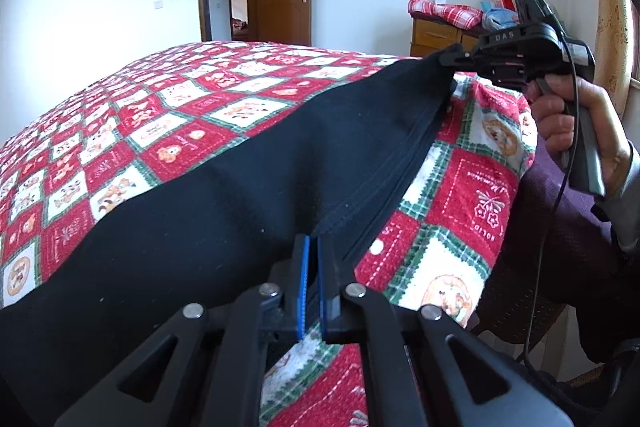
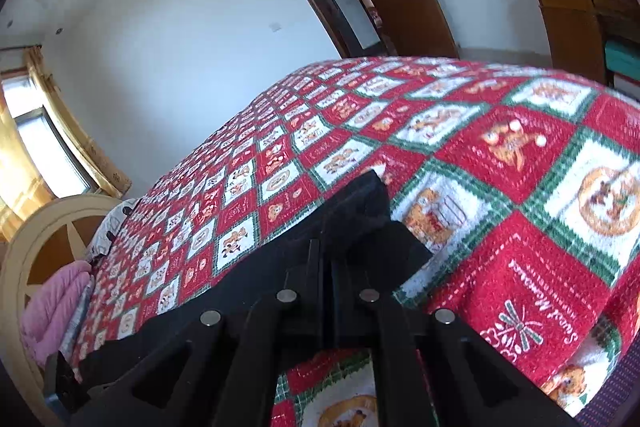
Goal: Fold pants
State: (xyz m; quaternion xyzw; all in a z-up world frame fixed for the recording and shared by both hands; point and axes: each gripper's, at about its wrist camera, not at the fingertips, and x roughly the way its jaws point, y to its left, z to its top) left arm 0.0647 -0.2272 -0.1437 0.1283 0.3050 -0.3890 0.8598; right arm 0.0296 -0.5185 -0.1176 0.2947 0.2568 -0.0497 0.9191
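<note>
Pants of plain black, soft matte cloth (image 1: 192, 211) lie stretched along the near edge of the bed, and we see them as a long dark band over a red, white and green checked quilt (image 1: 168, 115) with a nubby woven face and small bear pictures in its squares. A raised double seam runs along the cloth's near side. Our left gripper (image 1: 311, 247) has its black fingers with blue ribbed pads pressed together on the hem at one end of that seam. Our right gripper (image 2: 325, 247) is likewise clenched on a corner of the same black cloth, which rises in a stiff peak just past its fingertips; in the left wrist view, that tool pinches the far end of the band, with a hand (image 1: 576, 131) around its grey handle. Between the two grips, the cloth hangs slightly taut. Beyond the pants, the quilt spreads wide and bare toward the far side; the near edge drops off just beside both tools.
</note>
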